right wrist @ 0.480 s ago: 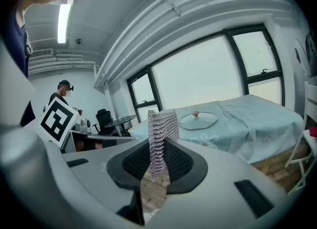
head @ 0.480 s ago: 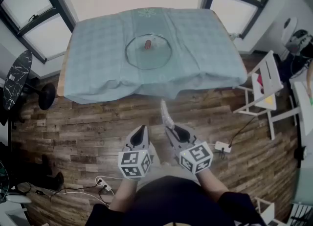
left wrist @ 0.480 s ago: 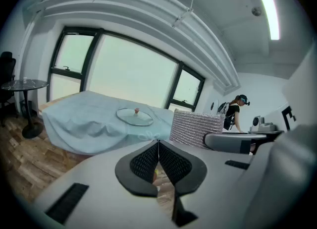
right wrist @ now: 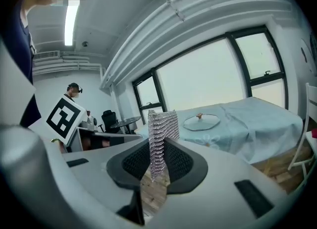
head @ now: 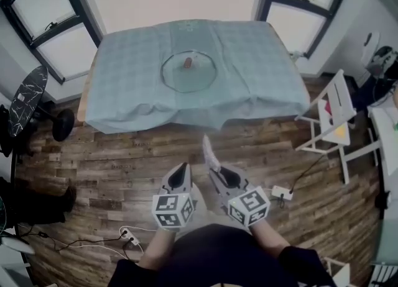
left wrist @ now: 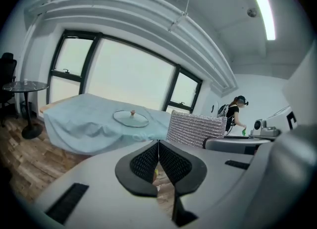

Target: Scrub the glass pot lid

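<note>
Closest in, both grippers hang over the wood floor (head: 93, 168) in front of the person, well short of the table. The left gripper (left wrist: 158, 148) has its jaws pressed together with nothing between them. The right gripper (right wrist: 157, 161) is clamped on a mesh scrubber (right wrist: 161, 126), which stands upright from the jaws, most of it free above the pads.

Farther off, the table (head: 124, 102) is draped in a pale blue cloth. The lid (head: 193, 77) lies flat near its middle, knob (head: 188, 63) up, well apart from both grippers.

The step in hand looks like the approach; no scrubbing has begun. To do it well, I would bring both grippers in together. The left should open and take the knob, or press on the rim, since glass on loose cloth will likely slide. The right should tip down so the scrubber's broad face meets the glass, not its edge. Held only at its base, the mesh may fold, so light pressure seems wise.
</note>
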`<state>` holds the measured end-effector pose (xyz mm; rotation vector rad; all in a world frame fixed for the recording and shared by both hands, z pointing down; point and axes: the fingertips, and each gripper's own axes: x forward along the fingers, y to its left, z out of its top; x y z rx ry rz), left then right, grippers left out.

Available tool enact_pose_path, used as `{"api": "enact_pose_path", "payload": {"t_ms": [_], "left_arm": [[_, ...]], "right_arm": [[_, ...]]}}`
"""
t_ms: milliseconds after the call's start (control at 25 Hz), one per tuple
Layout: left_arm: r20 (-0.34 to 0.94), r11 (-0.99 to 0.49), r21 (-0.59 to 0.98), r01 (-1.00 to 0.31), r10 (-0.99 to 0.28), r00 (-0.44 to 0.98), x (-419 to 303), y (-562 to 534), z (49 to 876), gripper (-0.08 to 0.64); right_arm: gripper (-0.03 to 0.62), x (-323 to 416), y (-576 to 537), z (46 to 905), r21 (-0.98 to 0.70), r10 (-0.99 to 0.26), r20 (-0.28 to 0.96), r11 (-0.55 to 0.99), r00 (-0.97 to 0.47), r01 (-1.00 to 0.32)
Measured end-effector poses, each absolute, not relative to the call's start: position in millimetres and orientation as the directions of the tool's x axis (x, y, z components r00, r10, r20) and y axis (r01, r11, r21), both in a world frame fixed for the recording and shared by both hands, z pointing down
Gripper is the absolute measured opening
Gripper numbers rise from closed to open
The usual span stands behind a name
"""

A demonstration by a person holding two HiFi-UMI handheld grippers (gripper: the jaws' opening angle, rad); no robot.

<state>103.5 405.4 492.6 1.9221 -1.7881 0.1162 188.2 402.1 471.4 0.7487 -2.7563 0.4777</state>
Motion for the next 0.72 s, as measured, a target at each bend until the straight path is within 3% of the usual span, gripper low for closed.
{"api": "enact_pose_path", "payload": {"t_ms": [720], "left_arm": [[0.411,-0.041,0.312,-0.949,-0.895,0.174,66,334,502,0.003]], "right_arm": [[0.078,155,337,471,-0.318,-0.463,0.301,0.775,-0.833,-0.546]]}}
